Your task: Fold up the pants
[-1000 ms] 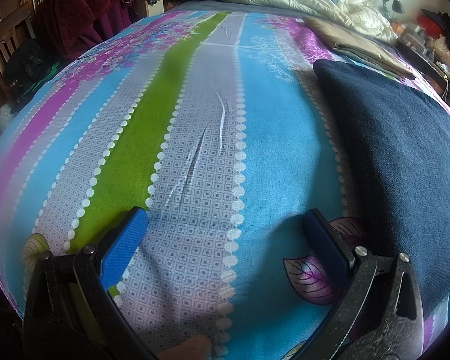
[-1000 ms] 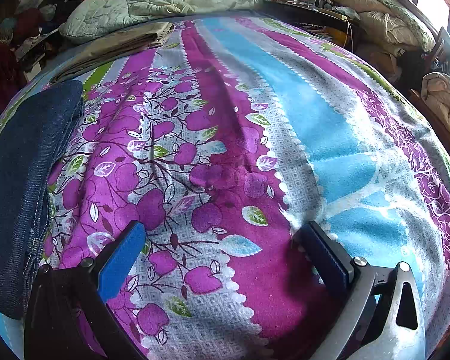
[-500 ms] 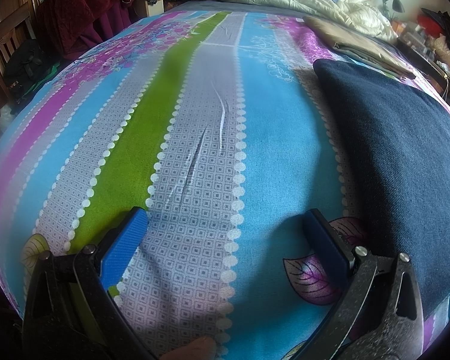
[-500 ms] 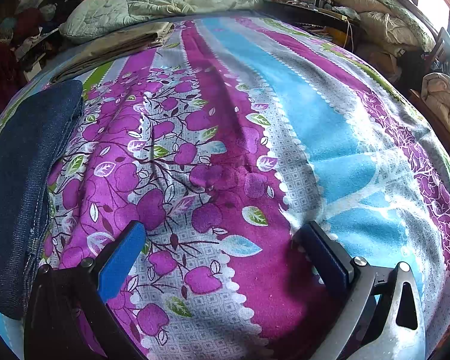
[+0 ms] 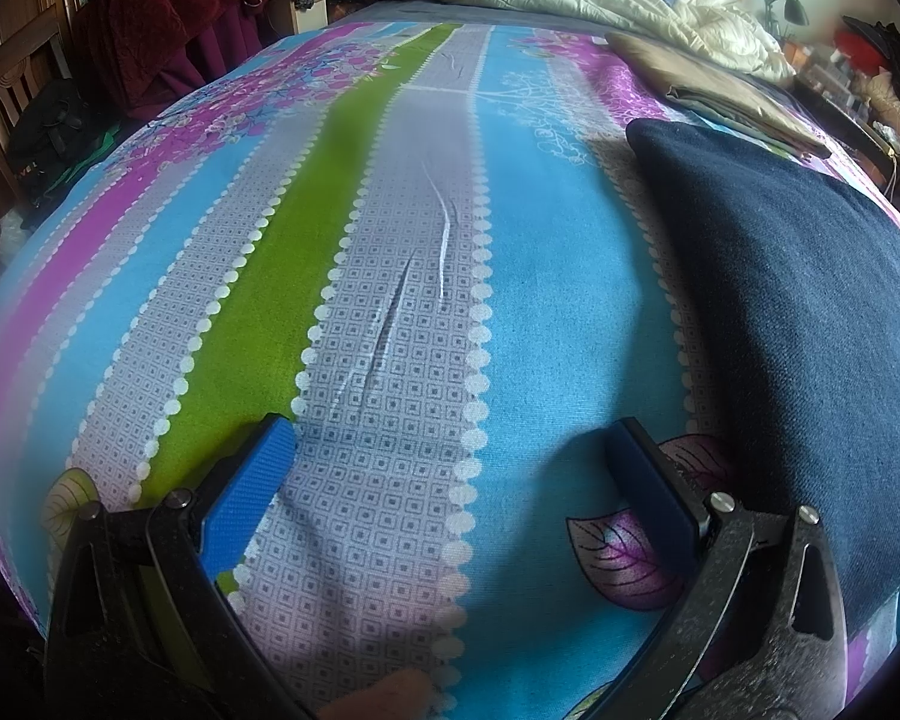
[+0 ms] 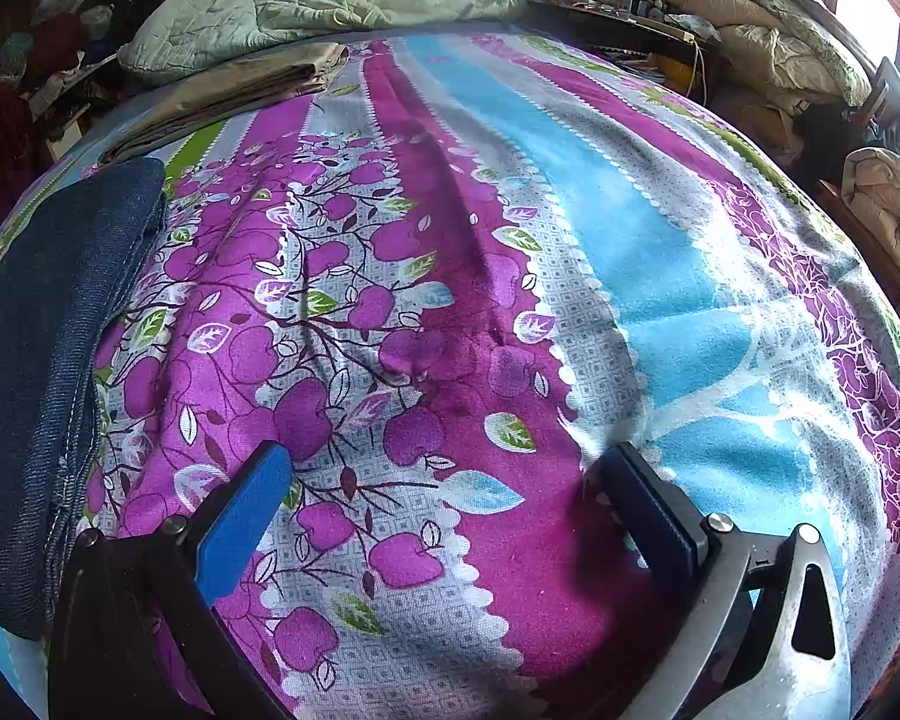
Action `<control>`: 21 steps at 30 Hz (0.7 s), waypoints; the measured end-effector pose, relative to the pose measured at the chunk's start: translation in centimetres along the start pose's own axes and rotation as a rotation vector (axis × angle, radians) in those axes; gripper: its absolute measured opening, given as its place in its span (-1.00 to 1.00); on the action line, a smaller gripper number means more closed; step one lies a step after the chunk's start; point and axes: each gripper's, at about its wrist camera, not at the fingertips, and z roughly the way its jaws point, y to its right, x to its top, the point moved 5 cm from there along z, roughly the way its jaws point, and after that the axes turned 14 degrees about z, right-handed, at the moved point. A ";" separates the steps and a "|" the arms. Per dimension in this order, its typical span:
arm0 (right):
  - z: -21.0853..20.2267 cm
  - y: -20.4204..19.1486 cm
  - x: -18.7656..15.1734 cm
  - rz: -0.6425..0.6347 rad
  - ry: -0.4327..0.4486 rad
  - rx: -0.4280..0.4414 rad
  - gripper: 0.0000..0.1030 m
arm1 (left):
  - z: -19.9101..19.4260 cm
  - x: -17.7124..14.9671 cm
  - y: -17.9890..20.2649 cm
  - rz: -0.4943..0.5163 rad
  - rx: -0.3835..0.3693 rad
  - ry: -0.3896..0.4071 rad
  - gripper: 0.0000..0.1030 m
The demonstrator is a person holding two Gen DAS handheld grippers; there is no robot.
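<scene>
Dark blue denim pants [image 5: 798, 312] lie folded flat on the bed, at the right of the left wrist view and as the pants [image 6: 36, 360] at the left edge of the right wrist view. My left gripper [image 5: 450, 450] hovers open over the striped sheet, left of the pants, nothing between its blue pads. My right gripper [image 6: 444, 474] is open too, over the purple apple print, to the right of the pants and apart from them.
The bed sheet [image 5: 390, 228] fills both views. Folded tan cloth [image 5: 720, 90] and a pale quilt [image 6: 306, 12] lie at the far end. Dark red clothes [image 5: 162, 24] hang at the left; a cluttered side table [image 6: 630, 6] and piled bedding [image 6: 798, 54] stand at the right.
</scene>
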 end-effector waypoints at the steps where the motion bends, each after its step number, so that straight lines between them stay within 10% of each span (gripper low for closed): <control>1: 0.0 0.0 0.0 0.000 0.000 0.000 1.00 | 0.0 -0.1 -0.1 -0.002 -0.003 0.000 1.00; 21: 0.1 -0.1 0.0 0.003 0.001 0.003 1.00 | 0.1 -0.2 -0.3 0.005 0.000 -0.002 1.00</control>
